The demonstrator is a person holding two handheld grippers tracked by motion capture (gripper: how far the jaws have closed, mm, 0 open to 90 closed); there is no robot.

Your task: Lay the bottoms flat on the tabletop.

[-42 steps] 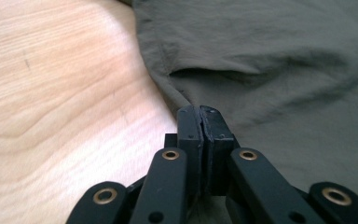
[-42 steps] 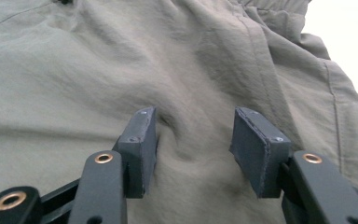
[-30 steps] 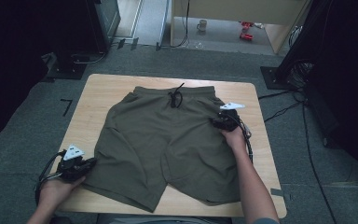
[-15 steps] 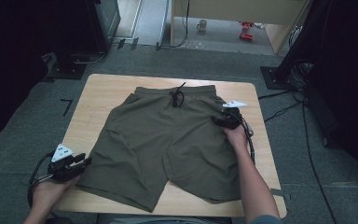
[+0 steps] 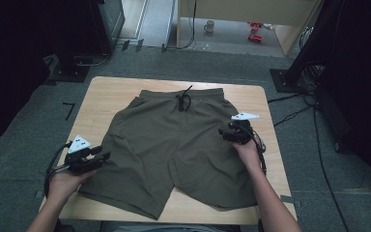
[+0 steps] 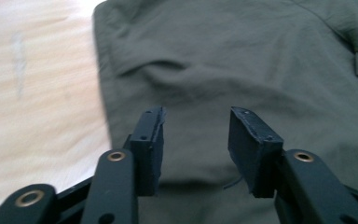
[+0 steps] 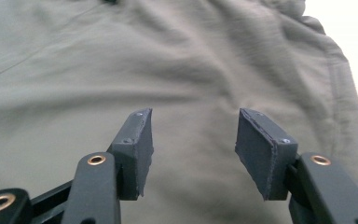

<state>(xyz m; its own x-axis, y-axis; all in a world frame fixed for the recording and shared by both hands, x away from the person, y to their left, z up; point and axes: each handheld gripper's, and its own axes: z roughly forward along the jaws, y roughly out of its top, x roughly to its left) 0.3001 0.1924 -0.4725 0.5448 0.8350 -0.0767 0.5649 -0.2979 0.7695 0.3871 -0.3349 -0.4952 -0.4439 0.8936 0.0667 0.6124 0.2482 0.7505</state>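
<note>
High view showed olive-green fabric shorts [image 5: 174,150] lying flat on the pale wooden surface [image 5: 111,96]. The left gripper [image 5: 104,155], at the left leg's edge, had just been opening its jaws, nothing between them. The right gripper [image 5: 223,134], over the right hip, had jaws apart, closing slightly, holding nothing.

No lettering seems legible anywhere in these dim views.

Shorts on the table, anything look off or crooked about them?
Mostly fine: the olive shorts lie flat on the table, waistband away from the person. One hem corner reaches the near table edge, and light wrinkles remain.
</note>
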